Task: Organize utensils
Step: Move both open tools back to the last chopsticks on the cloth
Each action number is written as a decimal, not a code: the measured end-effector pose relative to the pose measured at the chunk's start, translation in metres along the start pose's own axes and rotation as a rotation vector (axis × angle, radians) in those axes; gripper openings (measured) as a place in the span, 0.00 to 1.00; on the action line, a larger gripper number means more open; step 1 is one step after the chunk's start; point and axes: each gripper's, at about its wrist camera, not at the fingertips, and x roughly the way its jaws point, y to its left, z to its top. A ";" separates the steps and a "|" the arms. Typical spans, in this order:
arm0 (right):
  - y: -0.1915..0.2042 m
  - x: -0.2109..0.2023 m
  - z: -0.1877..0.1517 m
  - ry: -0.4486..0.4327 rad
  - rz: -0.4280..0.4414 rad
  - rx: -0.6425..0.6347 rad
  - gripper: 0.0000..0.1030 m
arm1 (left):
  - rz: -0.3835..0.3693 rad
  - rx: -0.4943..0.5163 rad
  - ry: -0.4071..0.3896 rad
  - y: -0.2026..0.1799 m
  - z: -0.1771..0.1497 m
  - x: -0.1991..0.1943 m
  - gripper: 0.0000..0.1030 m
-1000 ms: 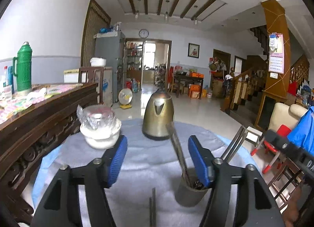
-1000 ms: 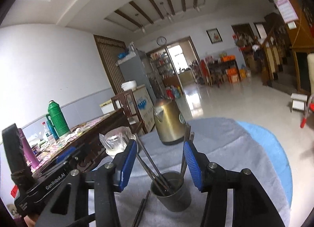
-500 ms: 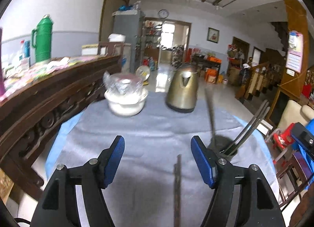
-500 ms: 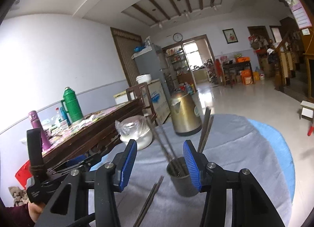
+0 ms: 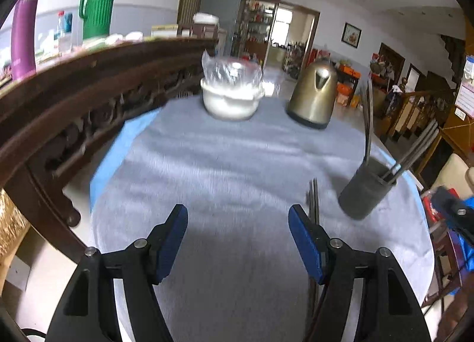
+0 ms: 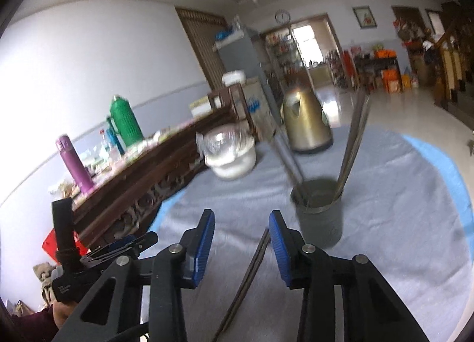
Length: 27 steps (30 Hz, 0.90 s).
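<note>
A dark grey cup (image 6: pixel 320 217) stands on the grey tablecloth (image 6: pixel 400 208) with several metal chopsticks leaning out of it. The same cup (image 5: pixel 364 194) is right of my left gripper (image 5: pixel 238 238), which is open with only bare cloth between its pads. A loose pair of chopsticks (image 5: pixel 314 197) lies flat on the cloth and runs under that gripper's right finger. My right gripper (image 6: pixel 241 241) hovers left of the cup. Its jaws are closing, and the pads touch nothing. The loose chopsticks (image 6: pixel 251 268) lie on the cloth beneath the gap, near the right pad.
A brass kettle (image 5: pixel 314 96) and a white bowl (image 5: pixel 231 99) covered in plastic stand at the table's far side. A carved wooden sideboard (image 5: pixel 74 99) with flasks runs along the left. My left gripper (image 6: pixel 118 250) shows at lower left in the right wrist view.
Both grippers have dropped and tipped down toward the table, and the cup has slid to the right in both views. The right jaws have narrowed. The loose chopsticks now show more fully.
</note>
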 end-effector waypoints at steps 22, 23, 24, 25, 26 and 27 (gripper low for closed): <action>-0.017 0.130 -0.077 0.437 -0.088 0.097 0.25 | -0.039 0.028 0.229 0.007 -0.048 0.029 0.69; -0.016 0.132 -0.078 0.441 -0.094 0.093 0.25 | -0.039 0.026 0.230 0.007 -0.048 0.029 0.69; -0.015 0.135 -0.079 0.446 -0.099 0.089 0.24 | -0.039 0.025 0.230 0.008 -0.048 0.029 0.69; -0.014 0.136 -0.080 0.451 -0.100 0.088 0.24 | -0.039 0.025 0.231 0.008 -0.048 0.030 0.69; -0.013 0.137 -0.081 0.456 -0.101 0.086 0.24 | -0.037 0.026 0.232 0.008 -0.048 0.030 0.69; -0.012 0.138 -0.082 0.453 -0.107 0.074 0.23 | -0.037 0.026 0.234 0.008 -0.048 0.031 0.69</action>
